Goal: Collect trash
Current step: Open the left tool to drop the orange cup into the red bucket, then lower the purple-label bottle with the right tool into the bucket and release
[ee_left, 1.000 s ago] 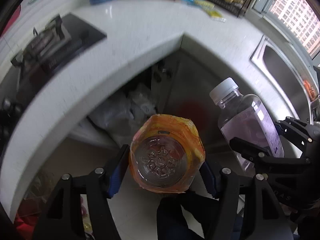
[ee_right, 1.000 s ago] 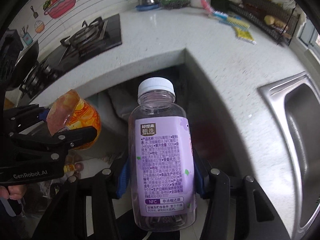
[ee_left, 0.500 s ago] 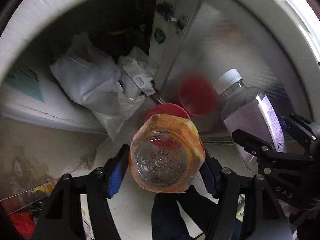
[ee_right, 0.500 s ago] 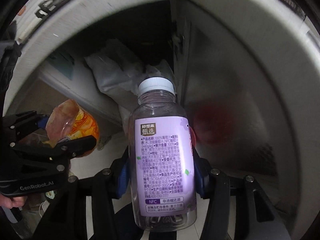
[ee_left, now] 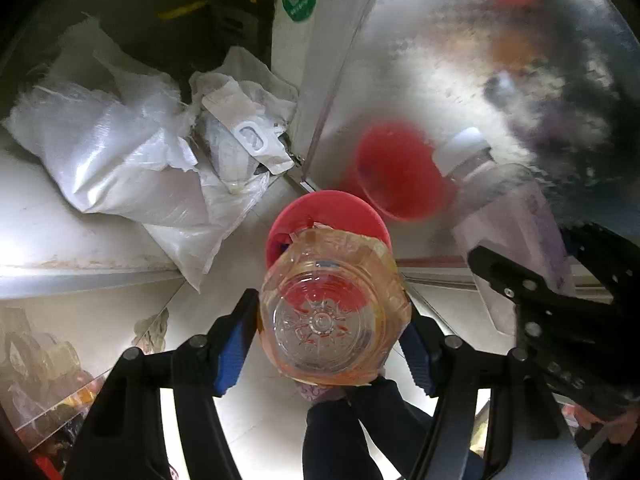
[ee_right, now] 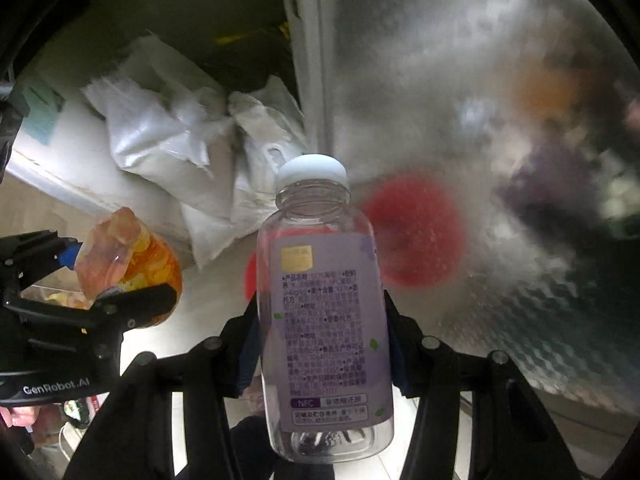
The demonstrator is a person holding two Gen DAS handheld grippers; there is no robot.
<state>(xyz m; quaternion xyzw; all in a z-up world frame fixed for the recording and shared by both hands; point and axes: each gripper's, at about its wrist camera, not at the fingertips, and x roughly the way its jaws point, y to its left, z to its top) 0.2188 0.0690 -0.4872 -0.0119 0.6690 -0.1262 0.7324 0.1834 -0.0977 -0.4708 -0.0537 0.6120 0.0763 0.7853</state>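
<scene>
A: What fills most of the left wrist view?

B: A textured metal cabinet door [ee_left: 420, 60] takes the upper right, from twelve to three o'clock, with blurred red and orange reflections on it. At ten o'clock a heap of white plastic bags [ee_left: 132, 152] lies in the dark open cabinet.

A: And next in size?

B: A red bin [ee_left: 320, 212] stands on the pale floor just above centre. The orange-labelled bottle [ee_left: 334, 312] hangs bottom-first toward the camera, right over the bin's mouth, hiding part of its rim.

A: How does the left gripper [ee_left: 328, 344] stand?

B: Its blue pads pinch the orange-labelled bottle from both sides.

A: The other one?

B: In the right wrist view, the right gripper [ee_right: 320, 344] clamps a clear purple-labelled bottle [ee_right: 324, 312] at centre, white cap [ee_right: 312, 170] pointing to twelve o'clock. The left gripper sits at nine o'clock there.
</scene>
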